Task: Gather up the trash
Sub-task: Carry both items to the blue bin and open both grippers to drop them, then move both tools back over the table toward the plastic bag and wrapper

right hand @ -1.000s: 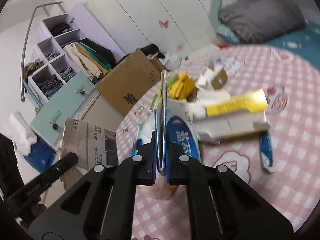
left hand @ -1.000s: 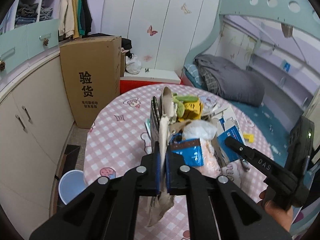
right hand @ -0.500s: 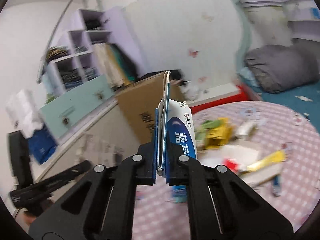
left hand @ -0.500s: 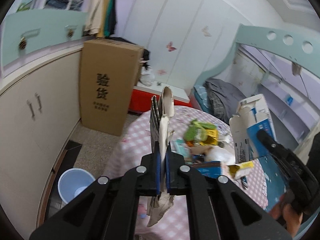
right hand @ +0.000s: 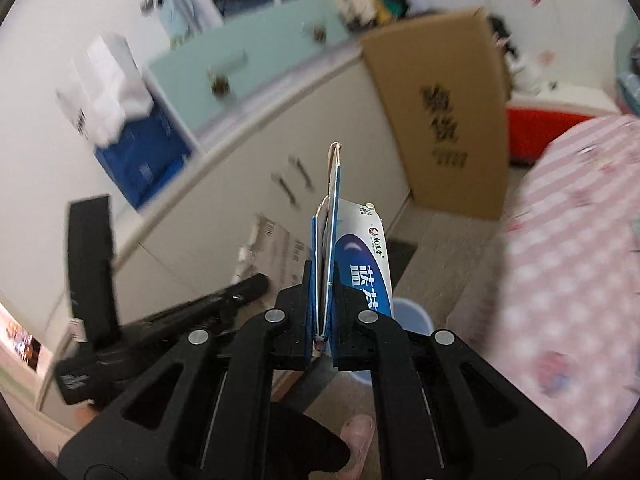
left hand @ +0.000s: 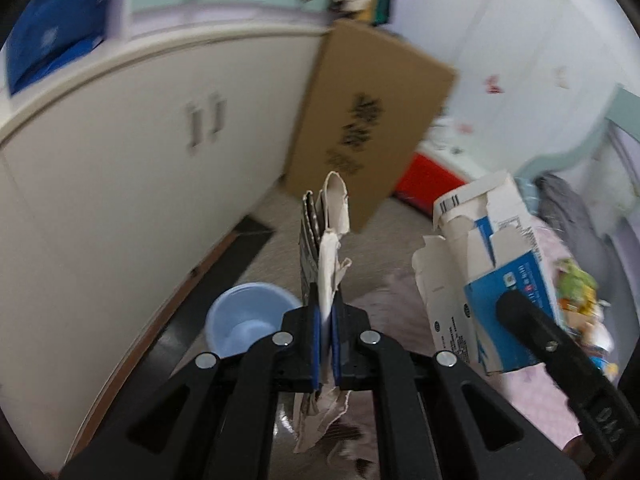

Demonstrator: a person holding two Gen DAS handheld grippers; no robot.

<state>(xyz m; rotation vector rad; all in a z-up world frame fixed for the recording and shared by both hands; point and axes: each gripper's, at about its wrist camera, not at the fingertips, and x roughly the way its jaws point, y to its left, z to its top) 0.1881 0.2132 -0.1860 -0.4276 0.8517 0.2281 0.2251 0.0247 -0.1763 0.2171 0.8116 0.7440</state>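
Note:
My left gripper is shut on a torn piece of cardboard that stands up between its pads and hangs crumpled below them. It is held above the floor, near a light blue bin by the cupboard. My right gripper is shut on a flattened blue and white box; the blue bin peeks out just behind the box. In the left wrist view the right gripper shows at the right, carrying the same torn box. In the right wrist view the left gripper shows with its cardboard.
A white cupboard runs along the left. A tall brown carton stands on the floor behind the bin, a red and white box beyond it. The pink checked table with leftover trash lies to the right. A pink slipper is below.
Both grippers have swung left off the table, each keeping its trash, and now point down at the floor by the cupboard. The blue bin has come closer and more central.

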